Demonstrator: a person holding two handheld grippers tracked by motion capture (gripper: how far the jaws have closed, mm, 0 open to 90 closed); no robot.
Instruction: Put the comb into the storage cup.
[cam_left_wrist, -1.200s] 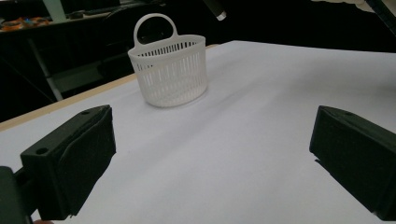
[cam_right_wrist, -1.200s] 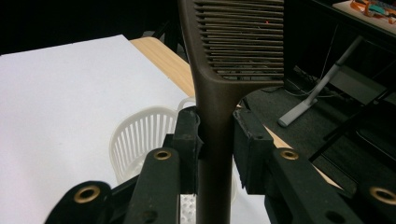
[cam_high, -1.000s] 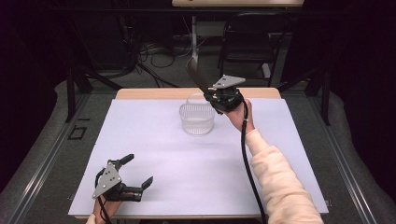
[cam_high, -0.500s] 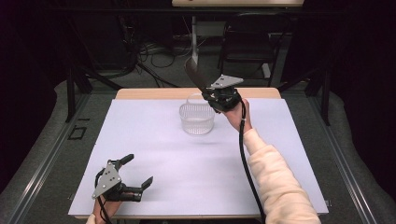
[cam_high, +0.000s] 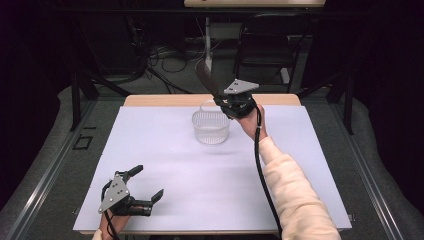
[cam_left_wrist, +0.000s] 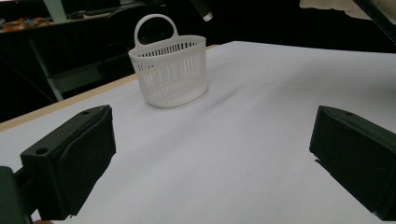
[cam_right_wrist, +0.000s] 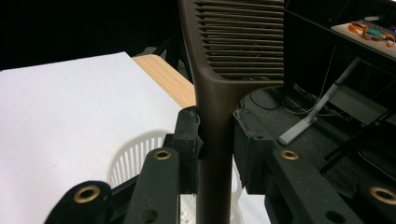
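Little movement since the earlier frame is noted: the right hand-held gripper (cam_high: 226, 96), clamped on the comb (cam_right_wrist: 224, 65), is held at the basket's (cam_high: 210, 127) one o'clock, comb axis pointing eleven o'clock; the left hand-held gripper (cam_high: 142, 186) lies wide open and empty on the surface (cam_high: 300, 165).

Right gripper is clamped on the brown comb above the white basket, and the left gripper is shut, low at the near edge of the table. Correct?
Not quite. The left gripper is open: the left gripper view shows its jaws spread wide with bare table between them. The rest holds: the right gripper is clamped on the brown comb above the white basket.
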